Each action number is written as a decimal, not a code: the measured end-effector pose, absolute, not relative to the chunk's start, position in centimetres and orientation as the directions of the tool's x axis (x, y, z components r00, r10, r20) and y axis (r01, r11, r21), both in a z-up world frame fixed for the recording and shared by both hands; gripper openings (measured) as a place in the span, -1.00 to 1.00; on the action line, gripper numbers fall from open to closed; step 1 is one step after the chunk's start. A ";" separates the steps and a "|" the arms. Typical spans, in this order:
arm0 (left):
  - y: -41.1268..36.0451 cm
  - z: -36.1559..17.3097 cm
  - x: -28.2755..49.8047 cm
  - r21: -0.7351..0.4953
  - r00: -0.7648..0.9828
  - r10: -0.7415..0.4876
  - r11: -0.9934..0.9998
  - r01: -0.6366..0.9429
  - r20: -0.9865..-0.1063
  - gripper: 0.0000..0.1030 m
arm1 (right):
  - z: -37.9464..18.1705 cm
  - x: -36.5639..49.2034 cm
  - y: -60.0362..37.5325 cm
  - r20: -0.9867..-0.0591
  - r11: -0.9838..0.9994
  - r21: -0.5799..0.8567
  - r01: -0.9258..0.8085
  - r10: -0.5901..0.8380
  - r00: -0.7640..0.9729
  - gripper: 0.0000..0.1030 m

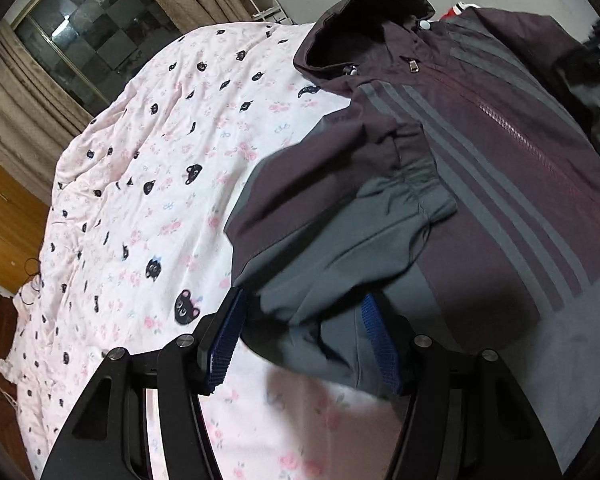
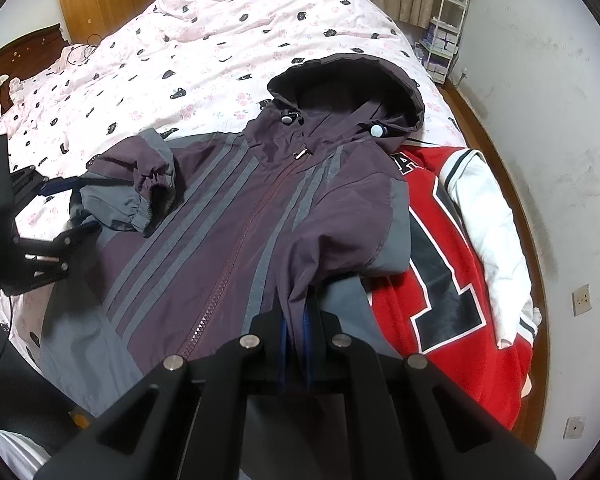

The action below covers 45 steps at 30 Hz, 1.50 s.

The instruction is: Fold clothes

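Lying zipped and face up on the bed [image 2: 228, 52], the hooded jacket [image 2: 236, 208] stretches ahead of both our grippers, hood farthest from us. Our left gripper [image 1: 304, 334] has its fingers [image 1: 226, 336] spread wide, and the grey sleeve [image 1: 340, 248] sits between them, its edge draped against the right finger; we see no squeeze on the cloth. That sleeve is folded in over the jacket's chest, cuff bunched just beyond the fingertips. Our right gripper [image 2: 296, 328] has its fingers pressed almost together on the other sleeve [image 2: 328, 248], pinching a fold of purple fabric that rises a little off the jacket. Right of those fingers, partly under the jacket's shoulder, lies a red and white varsity jacket [image 2: 460, 264]. Beyond the hood we see the pink quilt [image 1: 148, 184] with cat faces.
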<state>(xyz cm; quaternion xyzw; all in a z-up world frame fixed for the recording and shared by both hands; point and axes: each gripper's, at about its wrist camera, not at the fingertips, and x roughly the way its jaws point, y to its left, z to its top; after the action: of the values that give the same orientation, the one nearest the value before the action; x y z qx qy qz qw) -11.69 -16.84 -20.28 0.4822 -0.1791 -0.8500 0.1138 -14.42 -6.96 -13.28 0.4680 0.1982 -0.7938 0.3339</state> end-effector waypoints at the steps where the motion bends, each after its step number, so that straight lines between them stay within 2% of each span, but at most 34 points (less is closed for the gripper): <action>1: -16.9 -20.3 -11.9 0.407 -0.509 -0.360 -0.913 0.022 -0.782 0.07 | -13.3 -14.4 -7.0 -0.875 -0.699 -0.002 0.715 -0.344 -0.339 -0.86; 3: -17.0 -20.4 -12.2 0.391 -0.507 -0.349 -0.920 0.024 -0.788 0.05 | -13.2 -14.4 -6.9 -0.876 -0.700 -0.002 0.715 -0.344 -0.339 -0.86; 4: -17.2 -20.4 -12.3 0.385 -0.507 -0.345 -0.922 0.029 -0.790 -0.08 | -13.2 -14.4 -6.9 -0.876 -0.700 -0.002 0.714 -0.343 -0.339 -0.86; 5: -17.3 -20.3 -12.5 0.379 -0.507 -0.342 -0.925 0.033 -0.791 -0.41 | -13.2 -14.4 -6.9 -0.876 -0.701 -0.002 0.713 -0.343 -0.339 -0.86; 7: -17.8 -20.4 -12.7 0.363 -0.495 -0.340 -0.930 0.052 -0.800 -0.76 | -13.2 -14.4 -7.0 -0.877 -0.703 -0.002 0.712 -0.341 -0.339 -0.86; 11: -19.5 -20.2 -12.7 0.302 -0.476 -0.318 -0.947 0.113 -0.820 -0.93 | -13.2 -14.3 -7.0 -0.877 -0.706 -0.002 0.709 -0.339 -0.339 -0.86; 16: -22.8 -18.7 -11.2 0.202 -0.495 -0.306 -0.946 0.252 -0.813 -0.95 | -13.3 -14.4 -7.3 -0.879 -0.710 -0.008 0.704 -0.331 -0.344 -0.86; 30: -28.4 -17.7 -6.6 0.195 -0.437 -0.405 -0.872 0.450 -0.803 -0.95 | -13.2 -14.4 -9.0 -0.886 -0.701 -0.021 0.713 -0.317 -0.338 -0.87; 45: -35.1 -17.2 3.6 0.171 -0.345 -0.473 -0.755 0.634 -0.811 -0.95 | -14.2 -10.4 -18.1 -0.897 -0.568 -0.014 0.823 -0.356 -0.261 -0.87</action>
<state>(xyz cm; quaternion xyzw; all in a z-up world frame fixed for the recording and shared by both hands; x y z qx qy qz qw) 3.58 -35.14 -17.17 0.4609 0.0870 -0.8154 0.3394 -10.41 -18.07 -14.17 0.4653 0.2512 -0.7533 0.3912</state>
